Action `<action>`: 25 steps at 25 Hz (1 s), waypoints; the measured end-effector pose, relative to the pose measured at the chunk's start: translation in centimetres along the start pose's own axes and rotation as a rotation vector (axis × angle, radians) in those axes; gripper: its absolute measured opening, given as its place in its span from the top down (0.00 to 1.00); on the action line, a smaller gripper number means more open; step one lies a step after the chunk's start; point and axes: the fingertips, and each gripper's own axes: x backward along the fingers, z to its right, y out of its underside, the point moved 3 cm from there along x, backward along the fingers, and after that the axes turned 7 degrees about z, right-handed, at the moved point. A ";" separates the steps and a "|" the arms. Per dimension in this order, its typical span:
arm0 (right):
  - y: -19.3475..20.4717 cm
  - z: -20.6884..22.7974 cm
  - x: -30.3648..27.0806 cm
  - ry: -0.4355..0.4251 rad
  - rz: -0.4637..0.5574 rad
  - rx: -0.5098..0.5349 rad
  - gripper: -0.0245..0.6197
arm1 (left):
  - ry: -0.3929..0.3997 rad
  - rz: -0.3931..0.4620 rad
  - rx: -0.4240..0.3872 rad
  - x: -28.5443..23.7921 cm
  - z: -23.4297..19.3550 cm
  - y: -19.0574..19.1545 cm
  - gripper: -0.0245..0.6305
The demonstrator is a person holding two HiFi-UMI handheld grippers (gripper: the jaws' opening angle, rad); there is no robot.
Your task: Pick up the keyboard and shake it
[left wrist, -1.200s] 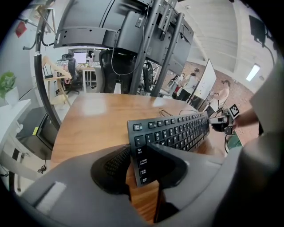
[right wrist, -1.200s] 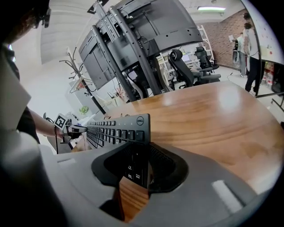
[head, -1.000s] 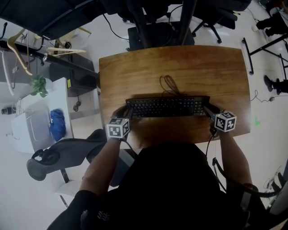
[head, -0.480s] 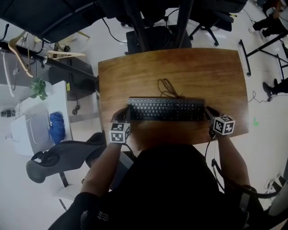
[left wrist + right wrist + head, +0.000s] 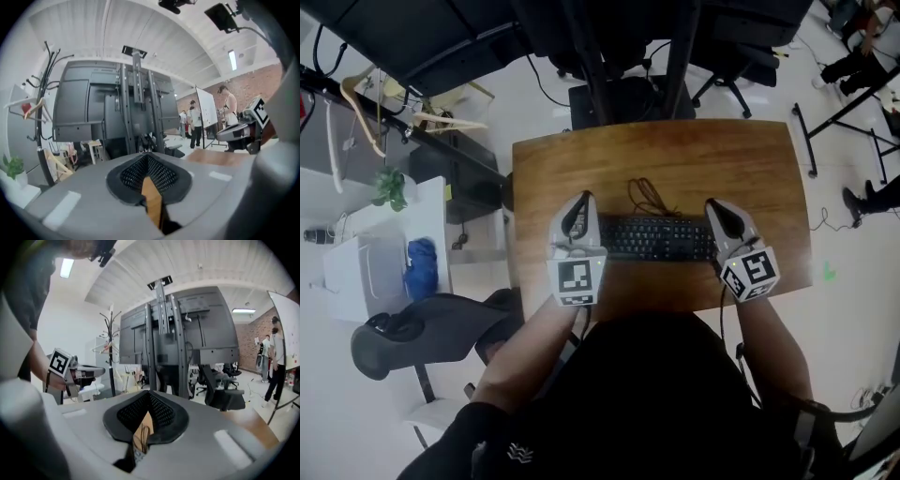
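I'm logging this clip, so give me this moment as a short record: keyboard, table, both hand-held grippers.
table: wooden
keyboard: black, flat on the table, both ends hidden in the head view
left hand-held gripper: shut, empty, over the keyboard's left end
right hand-held gripper: shut, empty, over its right end
cable: looped behind the keyboard
pick-up: not yet done

I hold both grippers near level, pointing far: left gripper (image 5: 578, 204) shut on nothing, right gripper (image 5: 719, 208) just closed, empty too.
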 end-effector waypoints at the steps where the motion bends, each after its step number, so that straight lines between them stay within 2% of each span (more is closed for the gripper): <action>1: -1.7 -0.6 -0.3 0.003 0.046 0.004 0.96 | -0.005 0.045 -0.009 -0.5 0.6 -1.6 0.96; 3: -3.8 -1.4 -0.5 0.016 0.099 0.013 0.96 | -0.013 0.112 -0.008 -1.1 1.6 -3.9 0.96; 8: -5.0 -2.2 0.3 0.053 0.126 0.058 0.96 | -0.004 0.186 0.044 -0.1 2.9 -6.3 0.96; 12: -4.9 -1.5 1.3 0.089 0.131 0.061 0.96 | 0.056 0.180 0.008 1.4 4.6 -6.1 0.96; 15: -5.0 -1.2 1.6 0.104 0.140 0.057 0.96 | 0.099 0.115 -0.035 2.5 5.7 -5.2 0.96; 18: -5.4 -1.4 1.6 0.094 0.156 0.067 0.96 | 0.102 0.111 -0.044 2.7 5.8 -5.3 0.96; 22: -5.4 -1.0 1.8 0.105 0.164 0.060 0.96 | 0.083 0.147 -0.066 2.6 5.3 -6.2 0.96; 25: -5.6 -0.5 2.1 0.115 0.173 0.058 0.96 | 0.084 0.134 -0.078 2.6 5.0 -6.2 0.96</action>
